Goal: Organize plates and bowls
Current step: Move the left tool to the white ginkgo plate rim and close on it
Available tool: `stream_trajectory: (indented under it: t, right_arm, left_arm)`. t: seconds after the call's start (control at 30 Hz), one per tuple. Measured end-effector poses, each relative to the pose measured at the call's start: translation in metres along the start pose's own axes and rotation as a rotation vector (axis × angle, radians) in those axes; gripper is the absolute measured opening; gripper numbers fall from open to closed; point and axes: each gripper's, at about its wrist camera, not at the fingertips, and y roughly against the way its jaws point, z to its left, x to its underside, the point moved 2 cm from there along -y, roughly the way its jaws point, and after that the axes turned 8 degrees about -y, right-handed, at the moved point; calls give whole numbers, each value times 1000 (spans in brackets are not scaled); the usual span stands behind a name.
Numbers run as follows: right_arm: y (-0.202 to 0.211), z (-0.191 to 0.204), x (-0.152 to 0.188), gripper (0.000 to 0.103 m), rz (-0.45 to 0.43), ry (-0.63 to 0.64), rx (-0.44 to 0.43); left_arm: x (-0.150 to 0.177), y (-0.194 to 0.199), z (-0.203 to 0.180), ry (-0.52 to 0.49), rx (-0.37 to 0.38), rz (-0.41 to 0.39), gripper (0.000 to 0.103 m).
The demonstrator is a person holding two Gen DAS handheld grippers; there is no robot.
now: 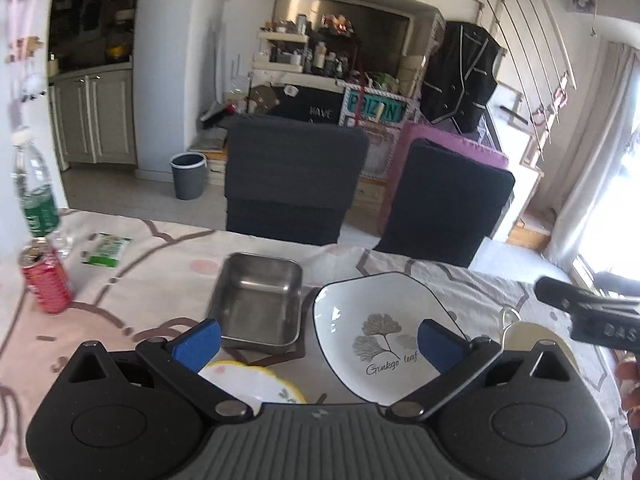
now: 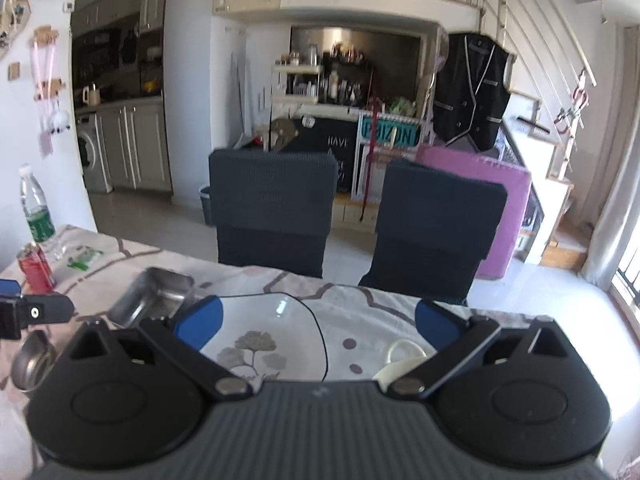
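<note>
I see a white plate (image 1: 376, 320) with a thin black edge, odd corners and grey leaves painted on it, lying on the table (image 1: 160, 280) beside a shiny metal tray (image 1: 258, 300). My left gripper (image 1: 318, 340) hangs wide apart over it, holding nothing. My right gripper (image 2: 318, 326) is spread wide too. A yellow-edged plate (image 1: 256, 380) is half hidden under my left gripper.
</note>
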Motion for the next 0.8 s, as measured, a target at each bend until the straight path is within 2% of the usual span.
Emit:
stream_trajectory:
  t: [0.3, 0.47, 0.7, 0.8]
  right_arm:
    - [-77, -2, 3, 103, 75, 5, 43]
    - [-119, -4, 3, 103, 154, 21, -21]
    - [-166, -8, 9, 103, 223, 54, 18]
    - [-188, -7, 11, 76, 278, 56, -15]
  left_arm:
    - [6, -63, -4, 37, 74, 99, 103]
    - [13, -82, -9, 14, 116, 107, 103]
    - [19, -99, -10, 35, 201, 120, 103]
    - [21, -104, -3, 82, 240, 144, 103]
